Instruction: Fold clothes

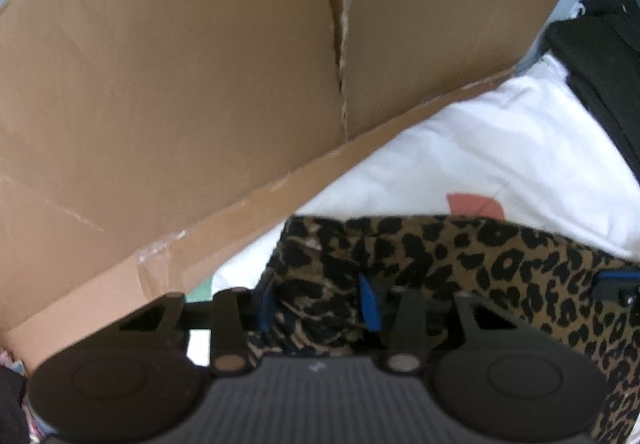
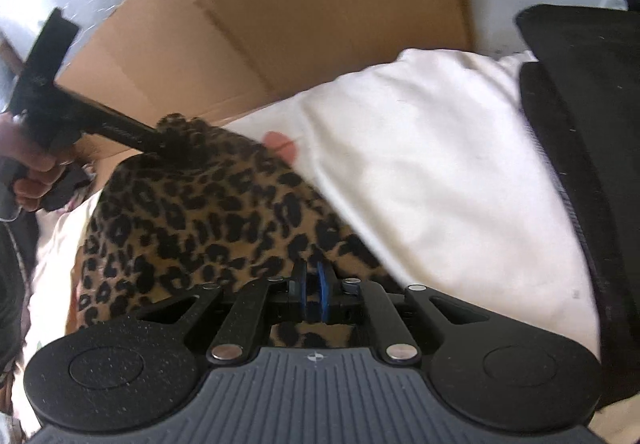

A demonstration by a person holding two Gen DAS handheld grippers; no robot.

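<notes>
Grippers [image 1: 316,300] [image 2: 314,296] pinch leopard garment [image 2: 192,219] beside cardboard [image 1: 180,63].

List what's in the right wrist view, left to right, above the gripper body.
Hand holding the left gripper → leopard garment → white cloth → black fabric.
</notes>
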